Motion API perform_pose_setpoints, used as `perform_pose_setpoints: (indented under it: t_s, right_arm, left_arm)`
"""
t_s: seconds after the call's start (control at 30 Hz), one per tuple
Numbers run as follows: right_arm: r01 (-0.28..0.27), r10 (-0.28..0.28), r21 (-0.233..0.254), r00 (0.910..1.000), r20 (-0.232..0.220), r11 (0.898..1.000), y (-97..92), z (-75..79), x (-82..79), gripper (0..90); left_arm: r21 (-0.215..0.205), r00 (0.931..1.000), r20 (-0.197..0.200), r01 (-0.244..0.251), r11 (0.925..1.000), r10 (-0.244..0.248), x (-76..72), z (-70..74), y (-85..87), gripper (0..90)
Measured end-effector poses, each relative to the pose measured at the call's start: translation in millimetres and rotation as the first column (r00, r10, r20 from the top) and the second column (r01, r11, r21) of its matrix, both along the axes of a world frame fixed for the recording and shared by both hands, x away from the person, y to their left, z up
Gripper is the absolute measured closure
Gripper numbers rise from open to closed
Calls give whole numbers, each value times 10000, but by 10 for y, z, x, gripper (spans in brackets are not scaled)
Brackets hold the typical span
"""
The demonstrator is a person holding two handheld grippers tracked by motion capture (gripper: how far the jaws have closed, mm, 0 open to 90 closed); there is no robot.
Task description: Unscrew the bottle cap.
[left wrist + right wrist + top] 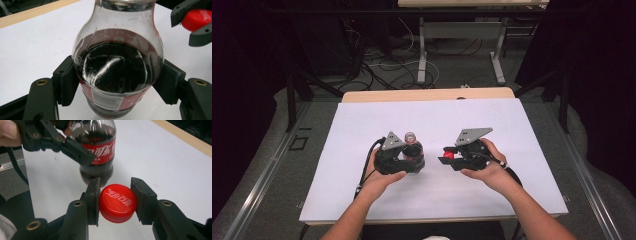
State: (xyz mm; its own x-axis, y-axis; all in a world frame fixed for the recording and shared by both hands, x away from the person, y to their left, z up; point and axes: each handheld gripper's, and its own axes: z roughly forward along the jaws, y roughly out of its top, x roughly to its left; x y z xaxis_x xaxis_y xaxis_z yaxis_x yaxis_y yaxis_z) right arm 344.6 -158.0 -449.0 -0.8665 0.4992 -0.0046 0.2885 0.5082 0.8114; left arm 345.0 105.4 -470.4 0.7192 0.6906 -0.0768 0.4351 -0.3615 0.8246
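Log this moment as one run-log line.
left gripper: shut on cola bottle | right gripper: shut on red cap | bottle: uncapped, on white table

left claw (409, 159): black, grey three-cornered plate, black cable | right claw (446, 156): black, brass screw inserts

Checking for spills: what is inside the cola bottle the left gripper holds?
Dark cola fills the lower part of the cola bottle, the upper part empty. Its red label and the left gripper pads cover part of it. Its red cap sits in the right gripper.
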Motion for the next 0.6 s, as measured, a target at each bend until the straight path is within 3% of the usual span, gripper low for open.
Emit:
perform_pose_setpoints:
  t_s: [0.27, 0.33, 0.5, 0.6]
  right_arm:
    - [295, -295, -12, 9991, -317, 9996, -72, -145, -12, 607]
    - [433, -426, 188, 9985, -353, 9989, -93, -183, -10, 607]
    - [788, -786, 82, 9966, -244, 9969, -167, -260, -7, 607]
    - [1052, -1040, 382, 9940, -327, 9937, -218, -304, -14, 607]
  left_arm:
    - [-119, 10000, 88, -8, 9999, 9, 83, 63, -44, 302]
    - [-65, 10000, 74, 47, 10000, -47, 111, 82, -70, 302]
    - [24, 9998, 139, 104, 9999, -104, 185, 129, -151, 302]
    - [-130, 9997, 216, 68, 9999, -65, 229, 155, -187, 302]
